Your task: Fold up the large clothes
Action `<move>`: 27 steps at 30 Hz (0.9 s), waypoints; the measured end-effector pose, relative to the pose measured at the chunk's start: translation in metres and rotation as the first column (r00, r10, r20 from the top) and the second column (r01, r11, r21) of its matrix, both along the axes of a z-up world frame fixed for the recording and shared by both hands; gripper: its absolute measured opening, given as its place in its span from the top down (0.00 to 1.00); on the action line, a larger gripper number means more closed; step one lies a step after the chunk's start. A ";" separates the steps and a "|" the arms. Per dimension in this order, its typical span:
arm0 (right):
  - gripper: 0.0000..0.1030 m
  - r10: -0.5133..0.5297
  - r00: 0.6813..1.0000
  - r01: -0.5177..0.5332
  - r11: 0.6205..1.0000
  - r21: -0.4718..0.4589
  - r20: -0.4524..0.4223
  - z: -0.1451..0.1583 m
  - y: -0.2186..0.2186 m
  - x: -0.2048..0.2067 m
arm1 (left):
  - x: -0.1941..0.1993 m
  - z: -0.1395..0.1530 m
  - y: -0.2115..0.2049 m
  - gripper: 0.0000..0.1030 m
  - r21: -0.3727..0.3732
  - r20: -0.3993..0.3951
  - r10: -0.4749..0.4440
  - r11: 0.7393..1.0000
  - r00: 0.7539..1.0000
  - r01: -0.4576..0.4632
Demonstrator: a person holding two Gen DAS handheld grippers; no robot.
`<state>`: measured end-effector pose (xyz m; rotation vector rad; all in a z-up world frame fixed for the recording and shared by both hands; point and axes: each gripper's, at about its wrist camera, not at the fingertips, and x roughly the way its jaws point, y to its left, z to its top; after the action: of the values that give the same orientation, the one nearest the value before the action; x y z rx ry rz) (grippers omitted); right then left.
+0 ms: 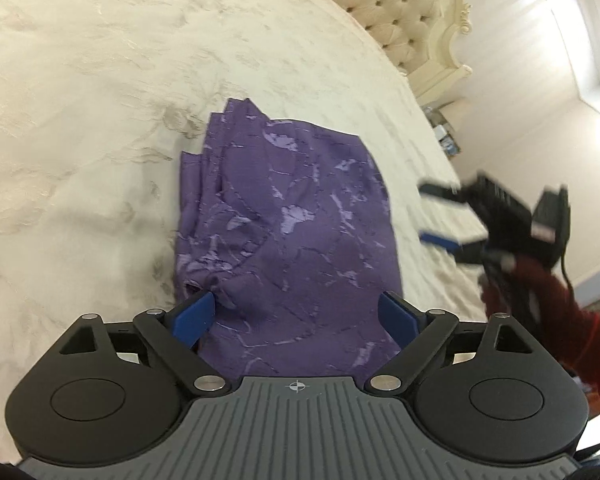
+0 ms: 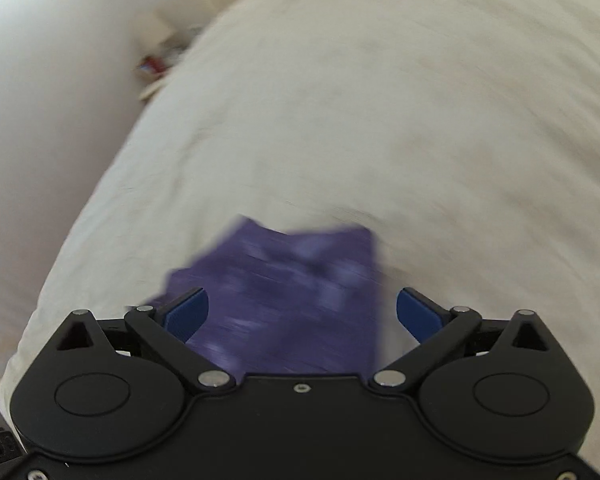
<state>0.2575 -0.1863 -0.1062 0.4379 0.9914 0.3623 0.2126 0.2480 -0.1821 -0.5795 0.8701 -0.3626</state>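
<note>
Purple folded cloth (image 1: 284, 216) is lying lengthwise right under my left gripper (image 1: 296, 316), its jaws gaping empty, while my right gripper (image 1: 440, 216), also spread, is hanging off to the side.

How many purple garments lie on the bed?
1: a folded purple patterned cloth lies on the cream bedspread, just ahead of the open left gripper. Others outside the views cannot be excluded.

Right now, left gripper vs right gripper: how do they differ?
The left gripper hangs directly over the folded purple cloth, which shows between its fingers; the right gripper is off to the side, over the cream bedspread. The left wrist view is sharp, the right is motion-blurred. Both are open, with blue pads, holding nothing.
</note>
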 end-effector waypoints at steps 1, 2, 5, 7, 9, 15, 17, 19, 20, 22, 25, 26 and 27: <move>0.02 -0.021 0.999 0.021 1.000 0.016 -0.030 -0.010 -0.009 -0.002 | 0.000 0.000 0.000 0.12 0.021 0.000 0.012 1.000 1.000 -0.012; 0.02 -0.036 0.998 0.038 0.999 0.035 -0.056 -0.019 -0.016 -0.004 | 0.002 -0.003 -0.001 0.11 0.035 -0.006 0.019 0.999 1.000 -0.019; 0.02 -0.057 0.990 0.071 0.991 0.109 -0.128 -0.043 -0.022 -0.009 | 0.010 -0.016 -0.001 0.10 0.035 -0.076 -0.001 0.999 0.997 0.003; 0.02 -0.051 0.985 0.076 0.985 0.152 -0.163 -0.059 -0.022 -0.011 | 0.017 -0.029 -0.003 0.10 0.016 -0.137 -0.034 0.999 0.990 0.036; 0.01 -0.034 0.980 0.072 0.979 0.191 -0.194 -0.072 -0.016 -0.013 | 0.026 -0.044 -0.006 0.10 -0.014 -0.209 -0.069 0.998 0.975 0.068; 0.00 0.003 0.974 0.074 0.941 0.330 -0.226 -0.093 -0.013 -0.006 | 0.051 -0.072 -0.004 0.01 -0.163 -0.307 -0.096 0.986 0.947 0.047; 0.00 0.011 0.973 0.080 0.919 0.385 -0.230 -0.098 -0.014 -0.001 | 0.060 -0.077 -0.004 0.01 -0.193 -0.323 -0.112 0.980 0.940 0.050; 0.00 0.032 0.972 0.078 0.893 0.443 -0.234 -0.103 -0.013 0.004 | 0.065 -0.078 -0.005 0.01 -0.219 -0.327 -0.136 0.974 0.935 0.065; 0.04 0.047 0.970 0.073 0.879 0.472 -0.238 -0.105 -0.012 0.007 | 0.068 -0.079 -0.006 0.01 -0.237 -0.328 -0.148 0.969 0.933 0.070; 0.20 0.085 0.966 0.046 0.872 0.488 -0.243 -0.105 -0.008 0.013 | 0.071 -0.080 -0.010 0.01 -0.271 -0.325 -0.172 0.959 0.930 0.082; 0.42 0.121 0.971 -0.016 0.894 0.448 -0.207 -0.094 -0.010 0.016 | 0.070 -0.079 -0.024 0.01 -0.286 -0.314 -0.188 0.953 0.930 0.096; 0.44 0.117 0.973 -0.013 0.889 0.457 -0.199 -0.090 -0.016 0.017 | 0.069 -0.079 -0.030 0.01 -0.299 -0.310 -0.188 0.950 0.932 0.093; 0.44 0.116 0.976 -0.019 0.888 0.459 -0.183 -0.085 -0.022 0.018 | 0.069 -0.080 -0.038 0.01 -0.315 -0.305 -0.187 0.945 0.934 0.087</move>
<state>0.2758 -0.2083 -0.1909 0.8832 1.1262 0.6287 0.2818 0.2099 -0.2617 -0.8776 1.1967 -0.5401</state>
